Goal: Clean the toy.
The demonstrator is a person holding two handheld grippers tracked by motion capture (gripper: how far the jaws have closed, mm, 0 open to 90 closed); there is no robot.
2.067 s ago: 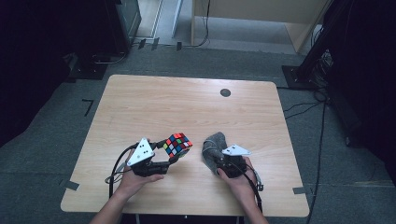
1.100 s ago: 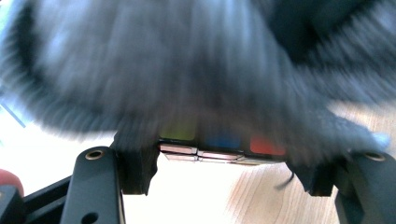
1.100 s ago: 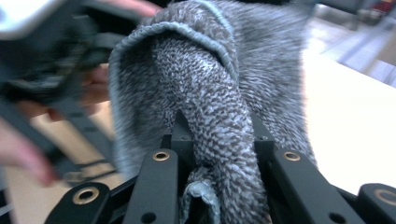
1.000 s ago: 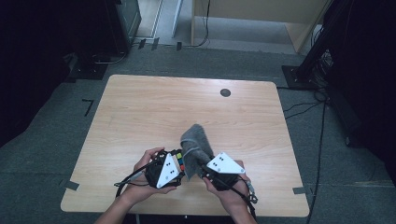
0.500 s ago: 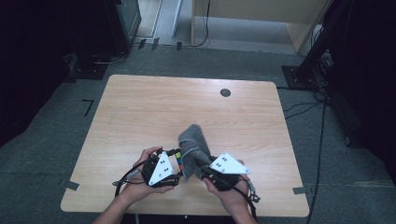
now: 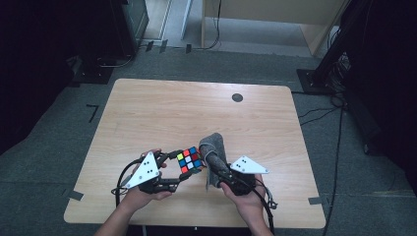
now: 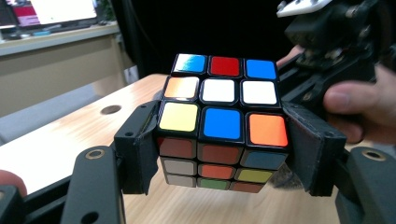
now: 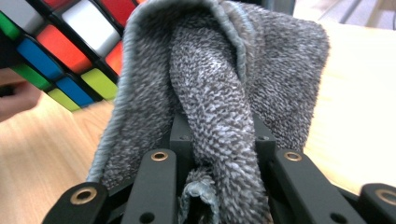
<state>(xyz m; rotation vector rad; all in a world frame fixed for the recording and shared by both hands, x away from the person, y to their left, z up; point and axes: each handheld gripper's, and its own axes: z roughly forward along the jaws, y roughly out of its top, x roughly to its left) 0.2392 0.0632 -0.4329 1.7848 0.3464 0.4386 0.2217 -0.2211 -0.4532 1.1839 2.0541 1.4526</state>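
The left gripper (image 6: 183, 169) has its jaws clenched on a multicoloured plastic puzzle cube (image 6: 190, 160), held above the light wooden tabletop (image 6: 162, 113). The right gripper (image 6: 216, 167) grasps a grey knitted cloth (image 6: 214, 147), bunched between and draped over its jaws; cloth and cube seem to touch.

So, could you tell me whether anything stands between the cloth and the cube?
Nothing visible does. The left gripper holds the cube and the right gripper holds the grey cloth right beside it, over the table, with no object between them.
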